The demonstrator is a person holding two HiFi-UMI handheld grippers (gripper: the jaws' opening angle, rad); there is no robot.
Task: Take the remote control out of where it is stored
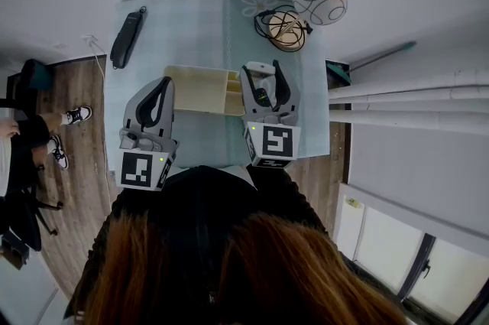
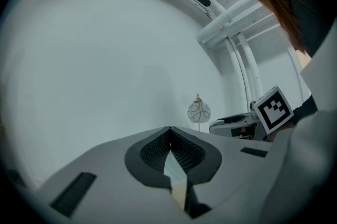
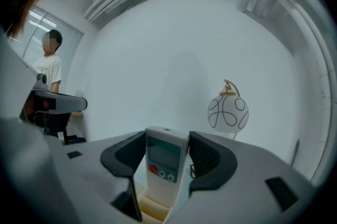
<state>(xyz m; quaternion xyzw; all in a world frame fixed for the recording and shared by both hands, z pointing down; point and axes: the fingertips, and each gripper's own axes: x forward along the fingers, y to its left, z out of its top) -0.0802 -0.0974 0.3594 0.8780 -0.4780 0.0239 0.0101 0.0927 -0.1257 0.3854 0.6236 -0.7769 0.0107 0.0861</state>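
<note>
- Our right gripper (image 3: 166,138) has its jaws partly closed onto the remote control (image 3: 165,164), one pad against each long side, near the top of the casing.
- The remote control stands upright with its screen and buttons facing the right gripper view. Its lower end sits in the cream organizer (image 1: 200,89), at that box's right-hand end.
- Our left gripper (image 2: 169,133) has its jaws fully together, with nothing between them. It hangs above the organizer's left end, and we cannot tell whether it touches the box.
- What could go wrong: the casing looks smooth and the hold is high up, so we judge it could slide through the pads if the squeeze is light.
- If we pull at an angle, the lower end may catch on the compartment wall and lift or tip the light organizer with it, since nothing seems to pin the box down on the table (image 1: 199,25).
- A jerk once it comes free could carry us toward the globe lamp (image 3: 227,112) and the coiled cable (image 1: 284,29) at the far edge.
- Pose: both grippers point forward and away from our body, side by side over the table, the right one level and centred on the remote control, the left one idle beside it.
</note>
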